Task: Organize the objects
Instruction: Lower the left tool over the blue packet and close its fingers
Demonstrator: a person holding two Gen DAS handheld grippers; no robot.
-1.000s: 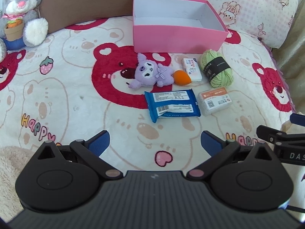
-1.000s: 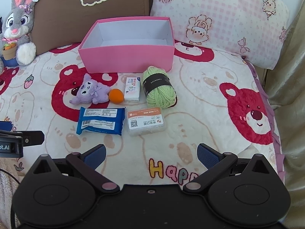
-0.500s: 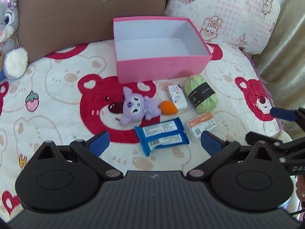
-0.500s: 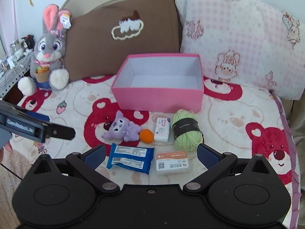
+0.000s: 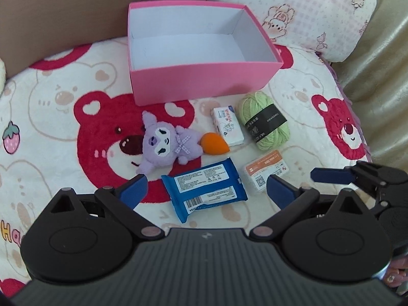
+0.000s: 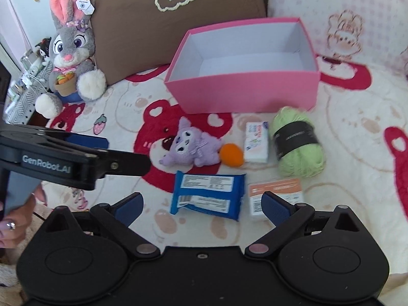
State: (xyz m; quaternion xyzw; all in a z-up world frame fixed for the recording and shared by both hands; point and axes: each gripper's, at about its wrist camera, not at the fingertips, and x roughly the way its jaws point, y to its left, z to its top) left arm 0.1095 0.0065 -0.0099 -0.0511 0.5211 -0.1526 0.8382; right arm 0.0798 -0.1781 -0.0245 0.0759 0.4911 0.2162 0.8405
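Although both tongs are already over the blanket, nothing is yet inside the pink box (image 5: 204, 81), so by my judgement the organizing has not really begun. The left gripper (image 5: 206, 188) has its jaws wide apart and holds nothing; the blue wipes packet (image 5: 205, 188) lies directly between and just ahead of its fingertips. The right gripper (image 6: 201, 205) also has its jaws spread apart and empty, with the same packet just ahead of it and the small orange-labelled box (image 6: 276, 193) partly behind its right finger.

Six things wait on the blanket, all between the tongs and the pink box. Further ahead of the left gripper lies the purple plush toy (image 5: 165, 144), touching the orange sponge (image 5: 213, 143). To the right of the sponge are the white tissue pack (image 5: 227, 126) and the green yarn ball (image 5: 265, 125), near the front wall of the box. The box stands open and upright, far ahead of both tongs.

All six things are still to be moved, I think. The wipes packet seems the nearest first candidate.
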